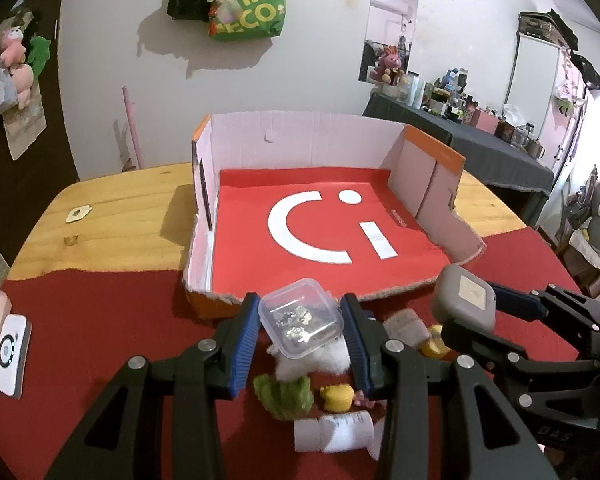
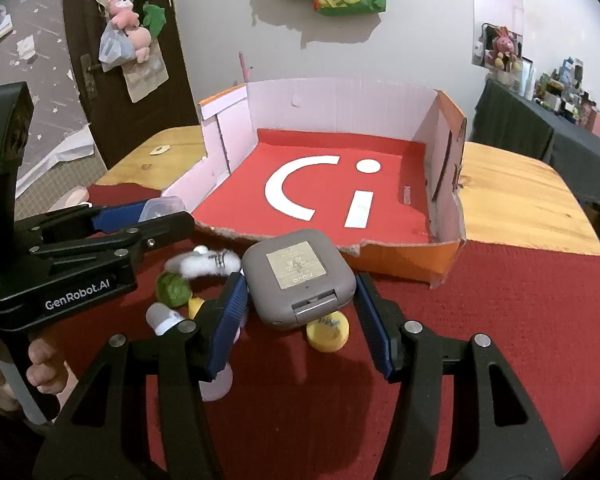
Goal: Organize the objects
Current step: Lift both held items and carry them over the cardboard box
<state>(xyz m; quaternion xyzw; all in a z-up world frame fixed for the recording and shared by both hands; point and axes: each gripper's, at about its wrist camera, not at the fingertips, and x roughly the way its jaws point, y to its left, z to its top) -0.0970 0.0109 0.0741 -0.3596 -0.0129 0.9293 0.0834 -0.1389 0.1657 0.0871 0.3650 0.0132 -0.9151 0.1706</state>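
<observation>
Presently a clear tub (image 1: 300, 322) is clamped in the left tongs (image 1: 302, 332), a grey case (image 2: 300, 280) in the right tongs (image 2: 300, 304); the open box (image 2: 450, 144) lies directly ahead of both.

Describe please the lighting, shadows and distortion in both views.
Left wrist view: strong fisheye bend with dark corners; the bag throws a hard shadow on the wall; bright glare at the right edge; the clear box in the left tongs is sharp. Right wrist view: the same bend; the tray looks curved; the grey case is sharp.
</observation>
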